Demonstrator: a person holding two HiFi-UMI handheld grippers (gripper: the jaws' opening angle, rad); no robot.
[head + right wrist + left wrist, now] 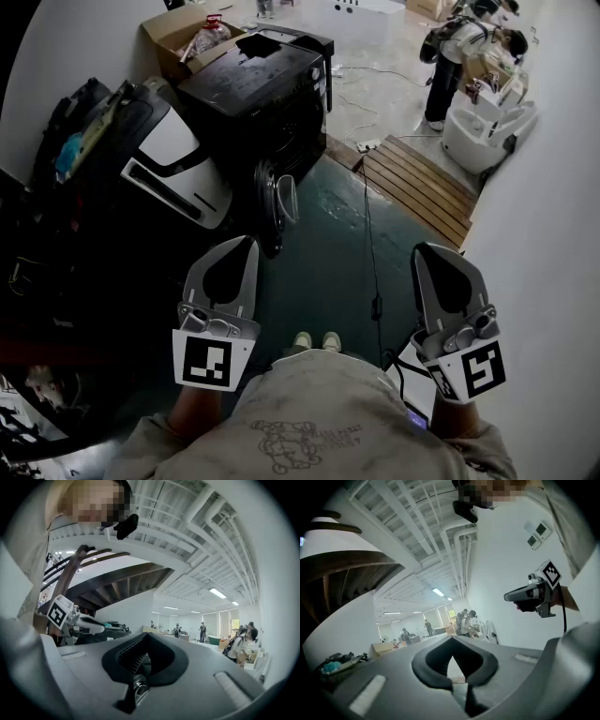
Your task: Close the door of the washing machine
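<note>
Both tongs are sitting close to the person's chest, the left gripper and the right gripper each pressing its jaws together on nothing, probably because no reach is under way yet. Farther off to the left, the black washing machine is standing with its round door hanging ajar. No brand is showing legibly; only the grippers' square markers are.

the floor is dark green and a little shiny, and a platform of wooden boards lies on it beside the white wall. above, the white ceiling carries pipes and long lit lamps. big windows stand at the far end of the hall.
</note>
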